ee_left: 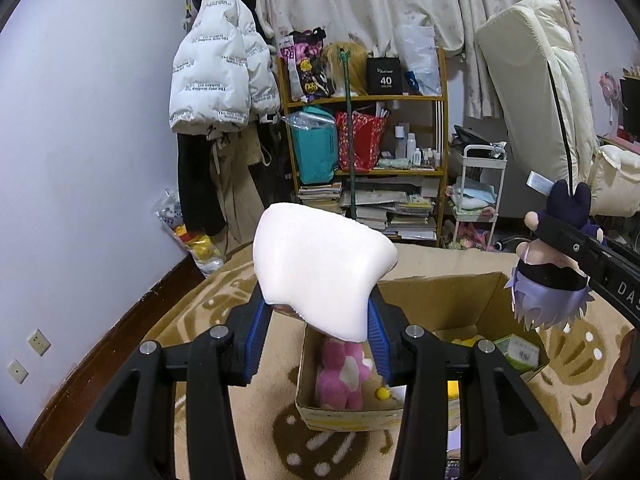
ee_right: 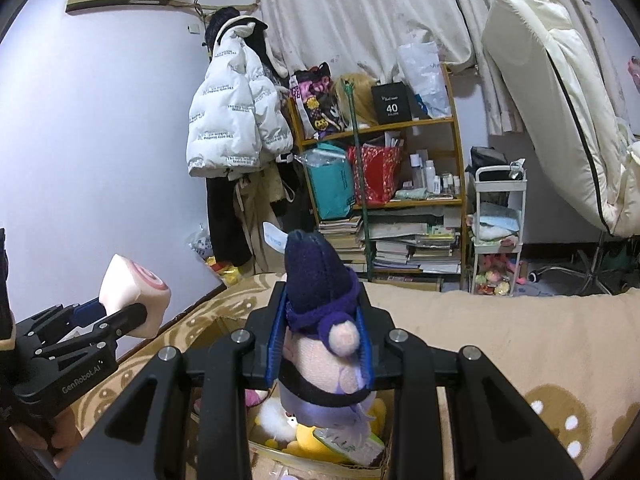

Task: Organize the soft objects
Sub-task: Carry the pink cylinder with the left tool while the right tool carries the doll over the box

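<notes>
While the left wrist view looks down, the left tongs [ee_left: 316, 312] clench a pale, squashy cushion [ee_left: 320, 268] by its lower edge above the open cardboard box [ee_left: 440, 292], where a pink plush [ee_left: 344, 376] already lies. From the right wrist view, the right tongs [ee_right: 320, 344] pinch an upside-down purple-haired doll [ee_right: 320, 340] round its middle over the same box; both look light and yielding, and the box mouth seems roomy enough, though its raised flaps could catch them.

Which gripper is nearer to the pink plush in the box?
Left. The left gripper, shut on a white cushion, hangs just above the pink plush. The right gripper, holding a doll, is off to the right.
</notes>
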{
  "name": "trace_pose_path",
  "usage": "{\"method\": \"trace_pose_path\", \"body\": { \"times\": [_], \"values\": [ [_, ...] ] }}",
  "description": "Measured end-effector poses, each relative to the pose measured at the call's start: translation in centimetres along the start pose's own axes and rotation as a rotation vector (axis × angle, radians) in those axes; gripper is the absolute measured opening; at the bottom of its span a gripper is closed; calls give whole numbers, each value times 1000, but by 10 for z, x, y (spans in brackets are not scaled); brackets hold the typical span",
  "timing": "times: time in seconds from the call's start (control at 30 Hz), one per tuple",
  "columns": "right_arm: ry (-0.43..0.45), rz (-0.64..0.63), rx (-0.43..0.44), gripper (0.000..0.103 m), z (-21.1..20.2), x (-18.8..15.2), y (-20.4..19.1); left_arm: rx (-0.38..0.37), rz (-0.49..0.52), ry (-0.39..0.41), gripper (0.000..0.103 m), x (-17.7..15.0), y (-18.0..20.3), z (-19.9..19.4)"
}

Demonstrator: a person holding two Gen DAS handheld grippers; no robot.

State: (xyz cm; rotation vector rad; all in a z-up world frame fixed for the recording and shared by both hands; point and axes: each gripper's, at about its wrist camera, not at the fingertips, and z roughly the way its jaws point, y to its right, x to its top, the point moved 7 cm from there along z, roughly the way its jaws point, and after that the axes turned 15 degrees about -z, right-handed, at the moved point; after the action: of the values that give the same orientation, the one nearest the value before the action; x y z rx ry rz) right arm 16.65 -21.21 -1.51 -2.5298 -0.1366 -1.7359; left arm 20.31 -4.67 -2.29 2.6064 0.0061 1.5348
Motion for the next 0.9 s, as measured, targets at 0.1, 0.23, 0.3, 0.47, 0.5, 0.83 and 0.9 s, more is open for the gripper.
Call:
{"method": "trace_pose_path", "body": {
  "times": [0.1,0.23,0.3,0.47,0.5,0.83,0.9],
  "values": [
    [-2,-2,8,32,3,-2,-3,1,5,-10,43,-4,0,5],
    [-14,-12,29,32,9,-6,-7,5,22,-31,44,-11,3,13],
    [-22,-23,35,33,13,-8,-9,16,43,-36,44,-15,4,16],
    [-47,-27,53,33,21,-17,-13,22,39,-73,46,-22,4,30],
    [-53,-28,57,33,23,-20,-14,23,33,-85,46,-24,3,33],
    [-88,-29,85,33,35,-32,-18,38,20,-147,50,-34,-2,52],
    [-93,-21,95,34,37,-34,-18,38,22,-151,50,-35,-2,53]
  ]
}}
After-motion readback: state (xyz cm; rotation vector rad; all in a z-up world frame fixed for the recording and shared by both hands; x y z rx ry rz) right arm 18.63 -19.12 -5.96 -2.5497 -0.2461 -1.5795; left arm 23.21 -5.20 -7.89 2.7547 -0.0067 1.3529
